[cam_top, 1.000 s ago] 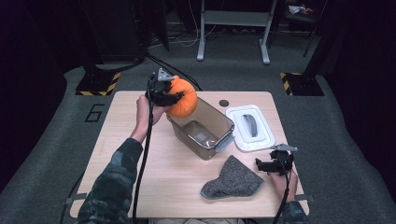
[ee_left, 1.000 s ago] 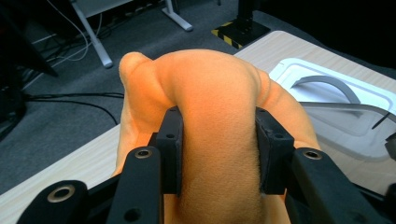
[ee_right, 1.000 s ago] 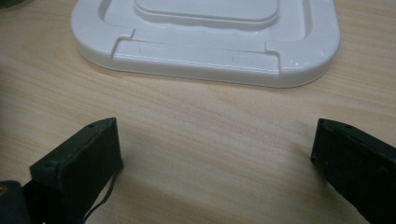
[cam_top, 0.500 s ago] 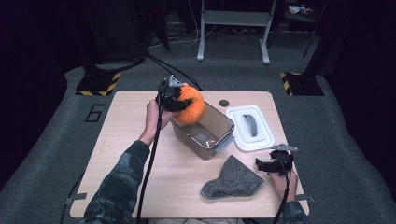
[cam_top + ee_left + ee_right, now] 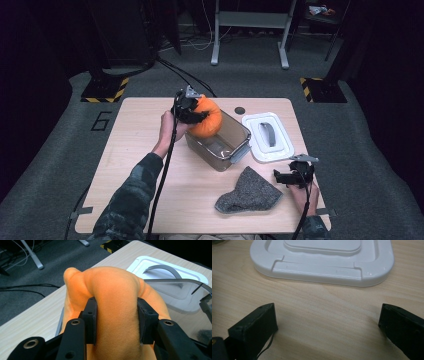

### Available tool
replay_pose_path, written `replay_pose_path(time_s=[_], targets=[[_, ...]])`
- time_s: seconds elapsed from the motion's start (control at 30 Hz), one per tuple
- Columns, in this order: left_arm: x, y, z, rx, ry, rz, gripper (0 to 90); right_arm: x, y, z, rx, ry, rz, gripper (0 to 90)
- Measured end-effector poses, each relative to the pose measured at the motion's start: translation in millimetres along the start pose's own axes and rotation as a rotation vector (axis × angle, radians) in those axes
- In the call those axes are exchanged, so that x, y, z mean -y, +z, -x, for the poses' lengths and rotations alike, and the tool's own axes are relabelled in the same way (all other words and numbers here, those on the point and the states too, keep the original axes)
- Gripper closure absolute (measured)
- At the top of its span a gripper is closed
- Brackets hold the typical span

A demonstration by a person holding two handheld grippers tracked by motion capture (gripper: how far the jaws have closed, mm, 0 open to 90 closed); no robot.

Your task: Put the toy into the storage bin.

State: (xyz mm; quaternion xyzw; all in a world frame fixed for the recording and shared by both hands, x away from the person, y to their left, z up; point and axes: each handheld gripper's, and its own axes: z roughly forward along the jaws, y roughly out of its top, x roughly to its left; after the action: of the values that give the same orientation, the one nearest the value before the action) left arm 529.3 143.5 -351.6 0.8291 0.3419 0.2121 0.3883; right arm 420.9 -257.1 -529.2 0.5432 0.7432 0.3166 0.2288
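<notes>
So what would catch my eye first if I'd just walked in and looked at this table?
Probably the bright orange plush toy, squeezed in the left tool over the far end of a clear plastic bin mid-table. Next, the white lid lying flat to the right of the bin, and the grey knitted cloth crumpled near the front edge. The right tool sits low beside that cloth, jaws apart, holding nothing.
</notes>
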Motion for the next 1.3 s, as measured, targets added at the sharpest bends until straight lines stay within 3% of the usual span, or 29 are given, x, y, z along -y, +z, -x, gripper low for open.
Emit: replay_pose_path(time_s=[0.67,1.13,1.3], targets=[[11.4,20.4,2.2,0.028,0.009,-0.048,53.4,0.0,0.0,-0.1,0.000,0.001,0.000,0.8],[15.2,31.2,2.4,0.030,-0.018,-0.115,46.2,0.0,0.0,-0.1,0.000,0.001,0.000,0.8],[15.8,34.1,2.4,0.033,-0.011,-0.146,44.1,0.0,0.0,-0.1,0.000,0.001,0.000,0.8]])
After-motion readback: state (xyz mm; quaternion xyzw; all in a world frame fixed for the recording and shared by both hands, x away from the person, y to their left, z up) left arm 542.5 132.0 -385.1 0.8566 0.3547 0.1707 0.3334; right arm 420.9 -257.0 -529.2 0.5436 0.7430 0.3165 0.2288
